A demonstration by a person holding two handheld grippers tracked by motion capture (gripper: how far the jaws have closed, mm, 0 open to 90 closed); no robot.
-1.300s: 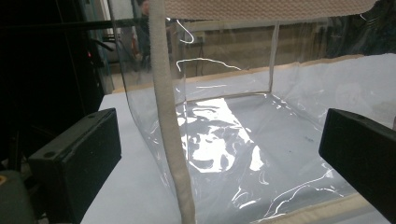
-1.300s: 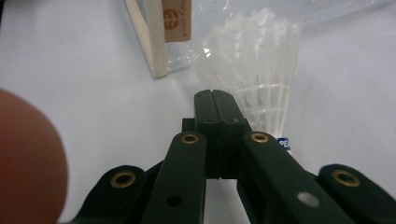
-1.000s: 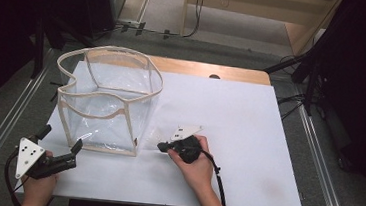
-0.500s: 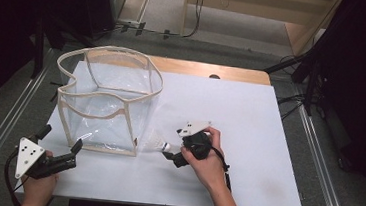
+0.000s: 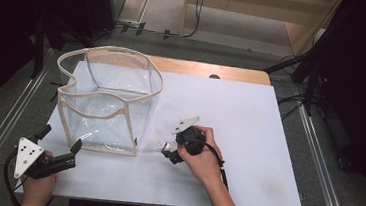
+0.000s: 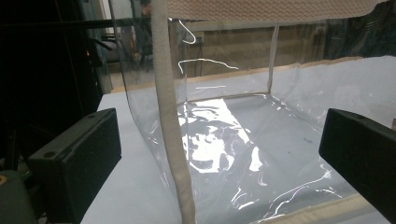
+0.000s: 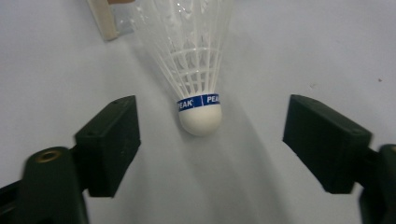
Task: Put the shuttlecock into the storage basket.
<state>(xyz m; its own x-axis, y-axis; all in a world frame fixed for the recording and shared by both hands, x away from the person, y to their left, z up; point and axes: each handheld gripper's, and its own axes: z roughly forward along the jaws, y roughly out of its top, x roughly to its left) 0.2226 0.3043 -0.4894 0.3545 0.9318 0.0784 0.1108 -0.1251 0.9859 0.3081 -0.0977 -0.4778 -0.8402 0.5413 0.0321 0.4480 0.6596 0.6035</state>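
On the white surface (image 5: 248, 139) a white plastic shuttlecock (image 7: 198, 70) lies on its side just right of the clear plastic bag with beige fabric trim (image 5: 106, 101), near its lower right corner. From above it is a small pale blur (image 5: 159, 140) in front of the right gripper (image 5: 168, 151). The right gripper view gives the detail: a rounded white cork nearest the camera, a blue band with white lettering above it, and the ribbed skirt fanning away toward a beige corner of the bag (image 7: 103, 18). In that view the right gripper (image 7: 210, 140) has its jaws well apart, one on each side of the cork with bare surface between each pad and it, so nothing is gripped.

The left gripper (image 5: 58, 160) rests at the front left edge of the surface, in the person's left hand (image 5: 38, 188), pointing at the bag's front left corner. The left gripper view shows its jaws spread wide on either side of the bag's upright beige seam (image 6: 170, 126), without touching it, and looks through the glossy wall to the bag's floor.

A second ago the right gripper's jaws were pinched nearly together and the right hand (image 5: 204, 157) lay a little lower and flatter. Since then they opened fully and have just been closing again, with the shuttlecock between them but untouched. The left gripper and the bag sit where they did.
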